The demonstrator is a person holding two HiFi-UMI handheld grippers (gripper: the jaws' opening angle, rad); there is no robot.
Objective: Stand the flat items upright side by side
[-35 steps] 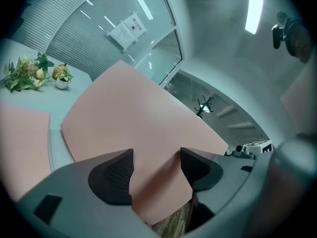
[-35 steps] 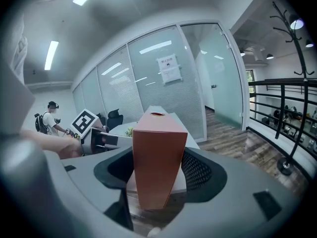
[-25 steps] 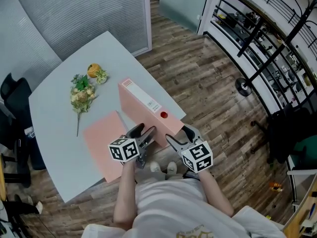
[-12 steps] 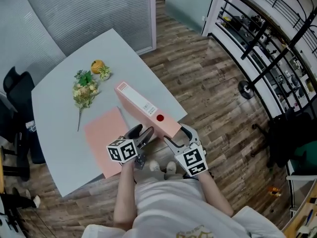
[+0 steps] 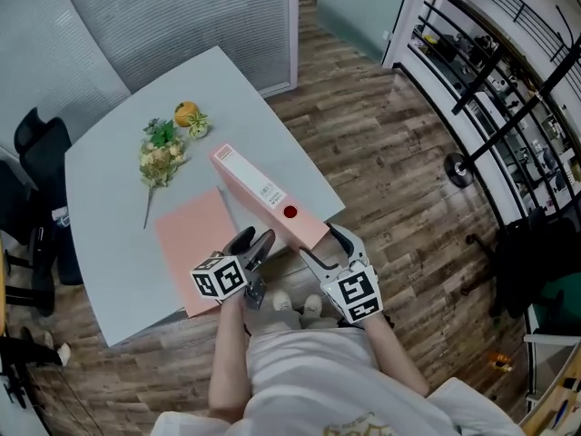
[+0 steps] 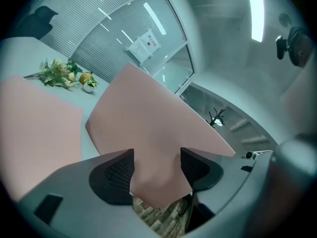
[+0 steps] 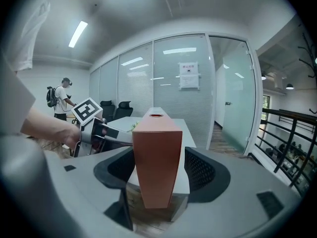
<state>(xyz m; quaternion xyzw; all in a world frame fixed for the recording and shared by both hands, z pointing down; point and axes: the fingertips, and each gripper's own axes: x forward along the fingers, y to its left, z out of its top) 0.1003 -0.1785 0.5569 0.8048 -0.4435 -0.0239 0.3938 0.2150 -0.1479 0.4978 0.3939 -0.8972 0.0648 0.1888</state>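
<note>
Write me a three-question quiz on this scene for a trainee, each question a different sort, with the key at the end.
1. Which pink item lies flat on the table: the binder or the folder?
2. What sits between the jaws of the right gripper? A: the flowers. B: the near end of the binder. C: the folder.
3. True or false: the flowers lie on top of the folder.

Key
1. The folder. The binder is up on its edge with its labelled spine on top.
2. B.
3. False. The flowers lie on bare table, apart from the folder.
</note>
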